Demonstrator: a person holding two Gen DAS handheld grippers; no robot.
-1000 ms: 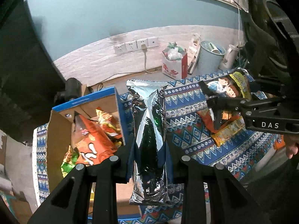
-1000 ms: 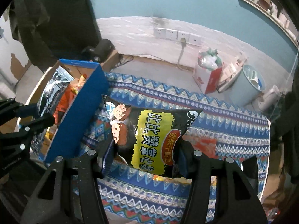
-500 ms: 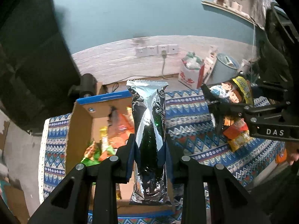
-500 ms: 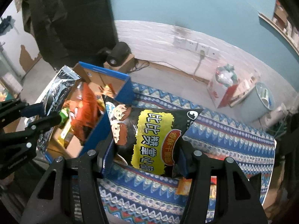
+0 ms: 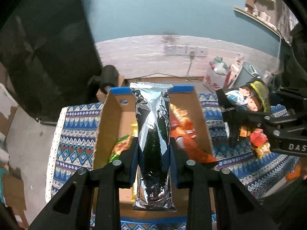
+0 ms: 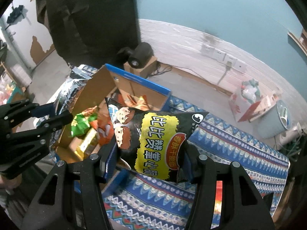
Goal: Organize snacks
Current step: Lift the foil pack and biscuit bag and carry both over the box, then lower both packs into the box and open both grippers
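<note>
My left gripper (image 5: 153, 153) is shut on a tall silver foil snack bag (image 5: 153, 134), which hangs above the open cardboard box with blue rims (image 5: 113, 118). Orange, green and yellow snack packs (image 5: 184, 134) lie inside the box. My right gripper (image 6: 151, 153) is shut on a black and yellow snack bag with cartoon faces (image 6: 153, 138), held over the box's near right corner (image 6: 138, 80). Each gripper shows in the other's view: the right gripper (image 5: 249, 126) at the right edge, the left gripper (image 6: 53, 118) at the left with the silver bag (image 6: 71, 90).
A patterned blue cloth (image 6: 230, 153) covers the table (image 5: 73, 134). More loose snacks (image 5: 259, 141) lie on it to the right of the box. A black round device (image 6: 140, 55) sits on a small carton behind the box. A red-white bag (image 5: 213, 76) and a pail (image 6: 276, 122) stand on the floor.
Both grippers have carried their bags leftward toward the box. The silver bag now hangs over the box's middle, and the black-yellow bag has reached the box's right side.
</note>
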